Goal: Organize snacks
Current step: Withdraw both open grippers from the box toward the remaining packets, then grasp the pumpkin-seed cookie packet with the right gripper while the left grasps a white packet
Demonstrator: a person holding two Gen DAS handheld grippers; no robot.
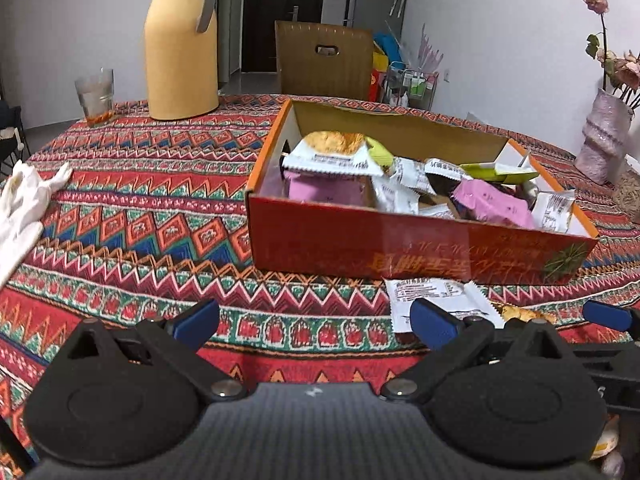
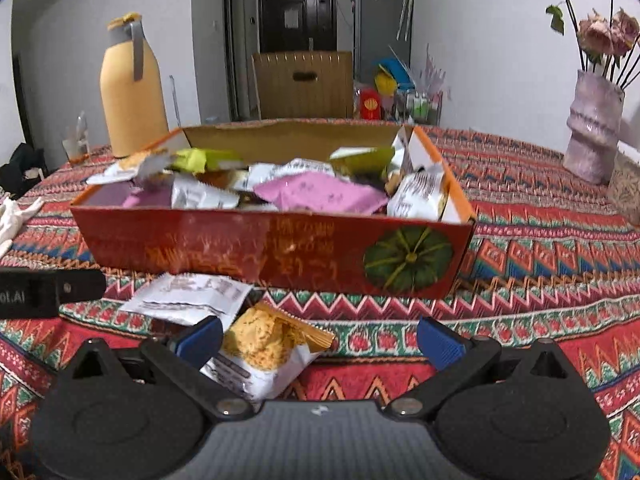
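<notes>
An orange-red cardboard box (image 1: 400, 240) (image 2: 224, 248) stands on the patterned tablecloth and holds several white, pink and green snack packets (image 1: 332, 152) (image 2: 320, 194). Two packets lie on the cloth in front of it. The white printed packet (image 1: 436, 300) (image 2: 192, 296) sits just ahead of my left gripper's right finger. My left gripper (image 1: 316, 322) is open and holds nothing. The packet with a crumbly orange cake picture (image 2: 264, 352) lies between the fingers of my open right gripper (image 2: 320, 342), close against the left fingertip (image 2: 200, 340). The jaws are not closed on it.
A yellow thermos jug (image 1: 182, 44) (image 2: 132, 108) and a glass (image 1: 95, 96) stand at the far left. A white cloth (image 1: 24, 204) lies at the left edge. A pink vase with flowers (image 1: 604, 136) (image 2: 592, 132) stands far right. A brown carton (image 1: 324, 64) is behind the table.
</notes>
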